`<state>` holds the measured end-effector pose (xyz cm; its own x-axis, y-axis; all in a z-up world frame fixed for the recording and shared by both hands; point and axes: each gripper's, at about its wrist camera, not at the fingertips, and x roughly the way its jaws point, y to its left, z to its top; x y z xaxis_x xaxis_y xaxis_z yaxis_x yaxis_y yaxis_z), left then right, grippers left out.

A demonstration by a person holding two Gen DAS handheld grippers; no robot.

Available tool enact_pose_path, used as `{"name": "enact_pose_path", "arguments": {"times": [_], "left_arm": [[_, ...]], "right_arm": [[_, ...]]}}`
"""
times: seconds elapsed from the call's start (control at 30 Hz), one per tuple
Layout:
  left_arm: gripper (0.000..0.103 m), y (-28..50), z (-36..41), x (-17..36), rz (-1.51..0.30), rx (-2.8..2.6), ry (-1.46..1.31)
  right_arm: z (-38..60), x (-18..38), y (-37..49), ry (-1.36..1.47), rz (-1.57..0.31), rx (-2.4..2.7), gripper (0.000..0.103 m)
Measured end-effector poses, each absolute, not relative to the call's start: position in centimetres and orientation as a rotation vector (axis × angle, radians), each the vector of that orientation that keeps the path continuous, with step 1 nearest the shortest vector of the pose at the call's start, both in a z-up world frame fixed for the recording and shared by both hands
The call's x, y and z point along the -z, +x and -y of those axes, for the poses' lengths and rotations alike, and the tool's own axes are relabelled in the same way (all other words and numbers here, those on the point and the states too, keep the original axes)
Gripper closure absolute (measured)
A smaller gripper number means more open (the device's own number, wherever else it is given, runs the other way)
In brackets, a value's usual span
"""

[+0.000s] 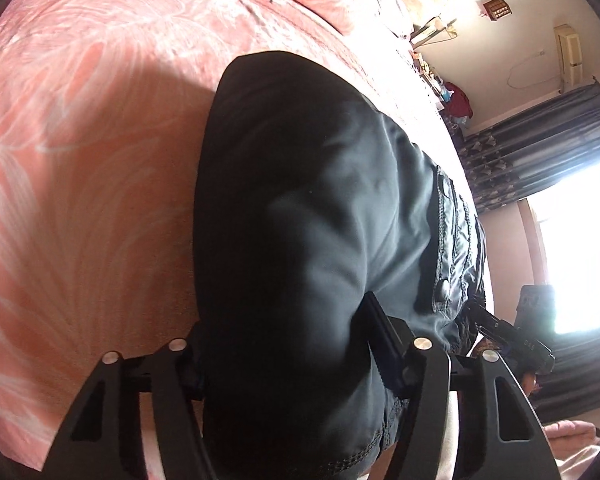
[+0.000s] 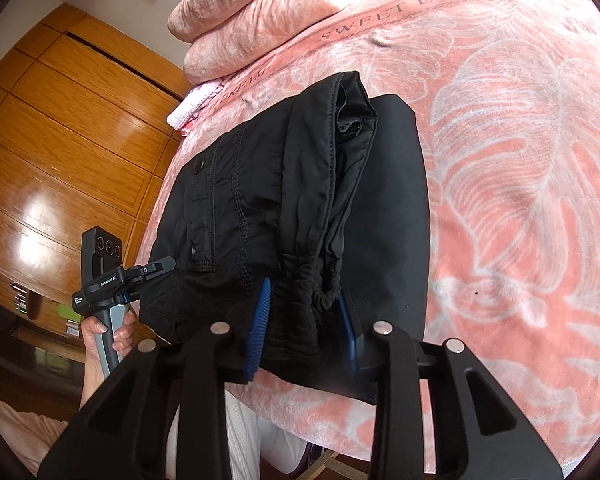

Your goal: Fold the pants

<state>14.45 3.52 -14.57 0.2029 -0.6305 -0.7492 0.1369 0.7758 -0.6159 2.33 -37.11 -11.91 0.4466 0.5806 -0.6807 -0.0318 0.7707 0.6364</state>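
Observation:
Dark folded pants (image 1: pixel 320 200) lie on a pink bedspread (image 1: pixel 80 160) near the bed's edge. In the left wrist view, my left gripper (image 1: pixel 284 352) has its fingers on either side of a thick bulge of the fabric and is shut on it. In the right wrist view, the pants (image 2: pixel 228 184) show a pocket flap with snaps, and a gathered hem is folded over on top. My right gripper (image 2: pixel 304 320) presses its blue pads (image 2: pixel 260 316) on that gathered end. A hand (image 2: pixel 100 336) holds the left gripper's handle at the pants' left edge.
A folded pink quilt (image 2: pixel 252 12) lies at the head of the bed. A wooden wardrobe (image 2: pixel 60 140) stands beyond the bed's left edge. Dark curtains (image 1: pixel 540 140) and a bright window (image 1: pixel 580 260) are to the right. The bedspread (image 2: pixel 520 200) stretches right of the pants.

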Motion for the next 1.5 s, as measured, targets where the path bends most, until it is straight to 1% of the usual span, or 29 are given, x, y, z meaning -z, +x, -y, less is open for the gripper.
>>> {"name": "enact_pose_path", "arguments": {"times": [0.07, 0.23, 0.33, 0.43, 0.5, 0.6, 0.73, 0.77, 0.93, 0.97, 1.03, 1.1, 1.17, 1.2, 1.23, 1.33, 1.4, 1.5], "left_arm": [[0.041, 14.4, -3.0, 14.1, -1.268, 0.545, -0.45], [0.041, 14.2, -0.8, 12.1, -1.26, 0.512, -0.36], [0.04, 14.2, -0.1, 11.9, -1.253, 0.496, -0.323], [0.036, 14.2, -0.6, 12.5, -1.265, 0.484, -0.343], [0.034, 14.1, -0.4, 12.5, -1.259, 0.49, -0.342], [0.034, 13.9, -1.0, 12.5, -1.262, 0.495, -0.35], [0.034, 13.7, -1.6, 12.5, -1.258, 0.496, -0.373], [0.033, 13.4, -1.8, 12.5, -1.251, 0.494, -0.374], [0.022, 11.4, -2.0, 12.0, -1.22, 0.486, -0.295], [0.02, 11.1, -1.8, 12.0, -1.216, 0.487, -0.275], [0.018, 10.6, -1.5, 11.9, -1.215, 0.479, -0.25], [0.017, 10.6, -1.4, 11.9, -1.22, 0.465, -0.244], [0.017, 10.6, -1.3, 11.7, -1.222, 0.466, -0.246], [0.017, 10.7, -1.2, 11.6, -1.224, 0.464, -0.244], [0.017, 10.8, -1.1, 11.6, -1.226, 0.462, -0.242], [0.016, 11.0, -0.5, 11.7, -1.227, 0.459, -0.226], [0.013, 11.3, 0.1, 12.1, -1.232, 0.454, -0.213], [0.011, 11.8, 0.5, 12.4, -1.234, 0.453, -0.211]], "right_arm": [[37.3, 10.8, 2.1, 0.597, -1.024, -0.403, 0.077], [38.8, 8.7, 1.5, 0.559, -0.971, -0.35, 0.078], [39.4, 10.3, 2.0, 0.575, -1.023, -0.311, 0.078], [39.4, 12.7, 2.2, 0.588, -1.076, -0.282, 0.077], [39.8, 13.6, 2.2, 0.636, -1.083, -0.29, 0.075], [39.7, 13.3, 2.1, 0.638, -1.083, -0.301, 0.069], [39.4, 11.8, 1.1, 0.569, -1.064, -0.285, 0.056], [39.4, 11.4, 0.7, 0.558, -1.058, -0.284, 0.056], [38.8, 11.4, -0.3, 0.557, -1.081, -0.299, 0.056], [38.6, 11.6, -0.2, 0.558, -1.088, -0.298, 0.057], [38.5, 12.2, 0.0, 0.586, -1.095, -0.314, 0.066], [38.4, 12.4, 0.2, 0.612, -1.094, -0.312, 0.067], [38.4, 12.1, 0.1, 0.609, -1.084, -0.308, 0.071], [38.5, 11.7, 0.0, 0.612, -1.069, -0.307, 0.077], [38.8, 11.3, -0.2, 0.616, -1.054, -0.301, 0.085], [39.4, 11.4, 0.1, 0.643, -1.08, -0.31, 0.084], [39.2, 12.2, 0.1, 0.617, -1.113, -0.298, 0.083], [39.3, 12.8, 0.4, 0.593, -1.123, -0.286, 0.079]]}}
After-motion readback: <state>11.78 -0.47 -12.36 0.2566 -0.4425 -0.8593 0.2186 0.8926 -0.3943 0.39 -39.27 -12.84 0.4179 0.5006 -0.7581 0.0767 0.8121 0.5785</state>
